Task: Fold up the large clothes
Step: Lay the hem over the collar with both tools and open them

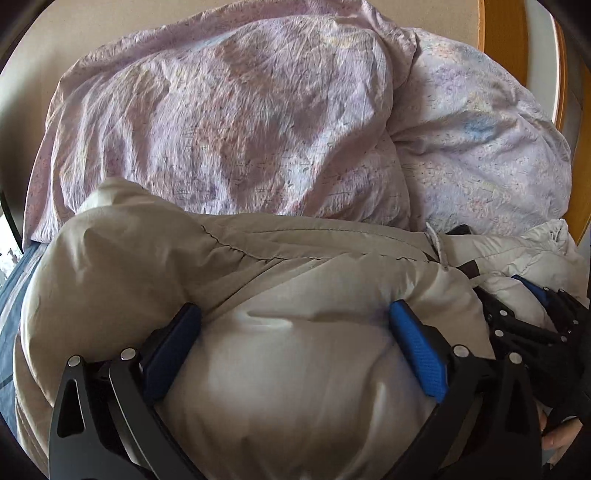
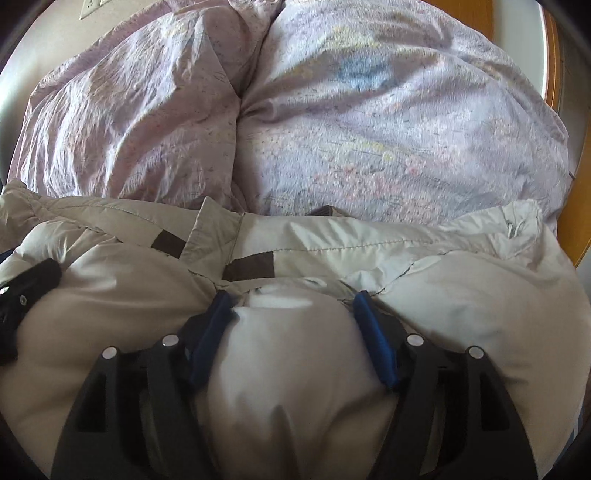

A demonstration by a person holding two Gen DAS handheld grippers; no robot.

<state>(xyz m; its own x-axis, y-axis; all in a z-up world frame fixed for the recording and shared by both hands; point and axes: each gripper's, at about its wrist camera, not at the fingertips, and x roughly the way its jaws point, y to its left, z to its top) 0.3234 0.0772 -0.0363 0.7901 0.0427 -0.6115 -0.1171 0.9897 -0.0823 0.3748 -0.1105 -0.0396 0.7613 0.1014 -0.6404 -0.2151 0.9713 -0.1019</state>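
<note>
A puffy beige down jacket (image 1: 295, 362) lies bunched on a bed and fills the lower half of both views (image 2: 295, 354). My left gripper (image 1: 295, 314) presses into it with its blue pads (image 1: 417, 347) wide apart and padding bulging between them. My right gripper (image 2: 291, 302) does the same, its pads (image 2: 373, 332) less wide apart, around a bulge of fabric. The right gripper also shows at the right edge of the left wrist view (image 1: 543, 317). The left one shows at the left edge of the right wrist view (image 2: 26, 291). Brown patches (image 2: 251, 267) mark the jacket's collar area.
A lilac floral duvet (image 1: 229, 122) is heaped just behind the jacket, also in the right wrist view (image 2: 388, 122). A wooden bed frame (image 1: 502, 26) runs along the right. Blue striped bedding (image 1: 14, 302) shows at the left. A beige wall stands behind.
</note>
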